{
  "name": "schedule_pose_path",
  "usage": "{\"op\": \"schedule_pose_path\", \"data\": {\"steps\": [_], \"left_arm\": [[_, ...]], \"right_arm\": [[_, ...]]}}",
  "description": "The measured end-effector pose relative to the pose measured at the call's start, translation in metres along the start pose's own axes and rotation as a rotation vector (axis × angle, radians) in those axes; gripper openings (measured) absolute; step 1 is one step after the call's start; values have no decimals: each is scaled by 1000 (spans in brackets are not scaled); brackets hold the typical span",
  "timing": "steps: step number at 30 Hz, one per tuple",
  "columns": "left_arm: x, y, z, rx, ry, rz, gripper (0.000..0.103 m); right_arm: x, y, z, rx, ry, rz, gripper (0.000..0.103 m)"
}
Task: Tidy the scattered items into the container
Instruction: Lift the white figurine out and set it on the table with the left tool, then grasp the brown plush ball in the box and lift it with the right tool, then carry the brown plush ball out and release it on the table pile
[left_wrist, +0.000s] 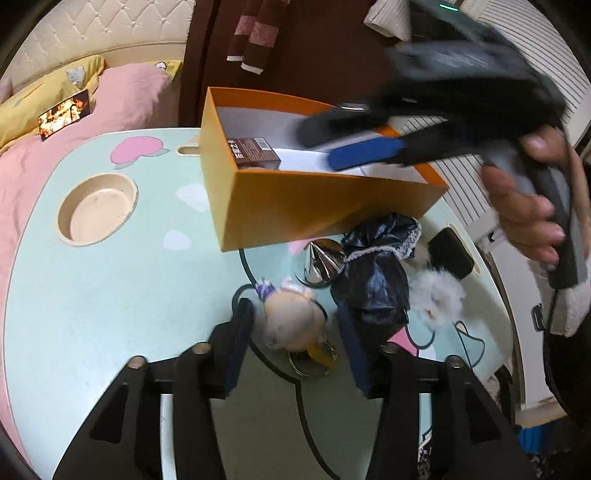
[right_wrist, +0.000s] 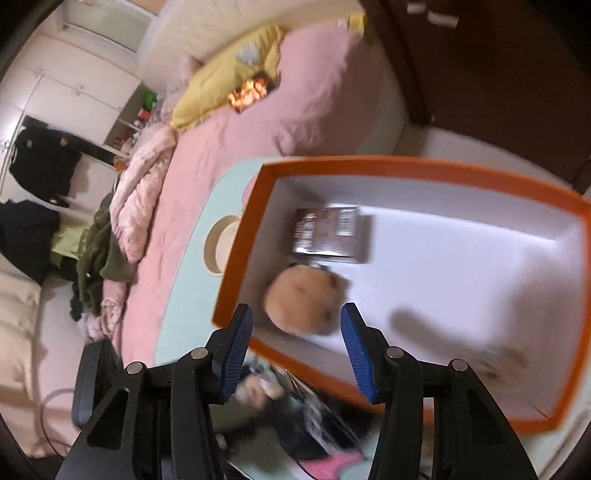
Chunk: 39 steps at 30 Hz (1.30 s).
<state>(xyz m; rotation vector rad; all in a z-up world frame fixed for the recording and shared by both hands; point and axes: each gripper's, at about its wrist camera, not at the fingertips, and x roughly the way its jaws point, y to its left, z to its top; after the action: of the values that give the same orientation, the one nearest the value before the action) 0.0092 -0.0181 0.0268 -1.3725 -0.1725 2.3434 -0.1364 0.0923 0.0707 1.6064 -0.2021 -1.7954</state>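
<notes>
Mint-green laminate covers the table, the biggest surface in view, and everything is staged on it so both hands can reach. Its round cup recess lies at ten o'clock from the left gripper.

Next in size, the orange box is set at twelve o'clock from the left gripper, open side up, evidently so that items can be dropped in from above. A brown packet is already lying against its wall at eleven o'clock.

A crumpled black bag is left on the table at one o'clock, just below the box, with a silver cone touching its edge and a grey pompom beside it at two o'clock. These are judged to be waiting their turn.

The right gripper, carried by a hand, is held over the box interior. Its blue pads are parted and nothing is pinched. A round tan plush is seen past them on the white floor of the box, though blur makes its exact resting spot uncertain.

The left gripper is angled down at the table with its jaws parted about halfway. A small doll keychain is straddled by them, a gap showing on each side, so nothing is gripped yet. This placement is read as lining up a pinch across the doll's head, the widest and firmest part.
</notes>
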Motion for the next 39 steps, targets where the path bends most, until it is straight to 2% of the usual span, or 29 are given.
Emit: {"op": "schedule_pose_path", "data": {"steps": [6,8,10,14,19,24,28,31,35,39], "left_arm": [[-5,3,-6,5,-16,-13,54],[-6,4,-7,3,-22,-19,54],[-7,6,-6,-2,-28,-16,54],[-8,8,-5,-19,-39,-25,54],[-14,12,-4,-31,-63,-32,54],[-17,17,-2,-50,-71,-24,54],[-21,19,0,-59,-82,-29,54],[-23,25,7,-59,-93,-29,54],[-32,29,17,-55,-114,-13,54],[-35,31,28,-40,-117,37,54]], "right_arm": [[39,5,14,2,74,-96,52],[44,9,13,-23,69,-114,52],[45,14,11,-62,63,-167,42],[44,13,6,-78,36,-177,38],[24,11,0,-71,-47,-154,38],[-21,14,-12,-71,-191,-133,38],[-60,17,-35,-92,-291,-118,38],[-80,14,-59,-90,-321,-120,38],[-88,5,-93,-70,-320,-140,39],[-84,-4,-121,-43,-289,-173,39]]}}
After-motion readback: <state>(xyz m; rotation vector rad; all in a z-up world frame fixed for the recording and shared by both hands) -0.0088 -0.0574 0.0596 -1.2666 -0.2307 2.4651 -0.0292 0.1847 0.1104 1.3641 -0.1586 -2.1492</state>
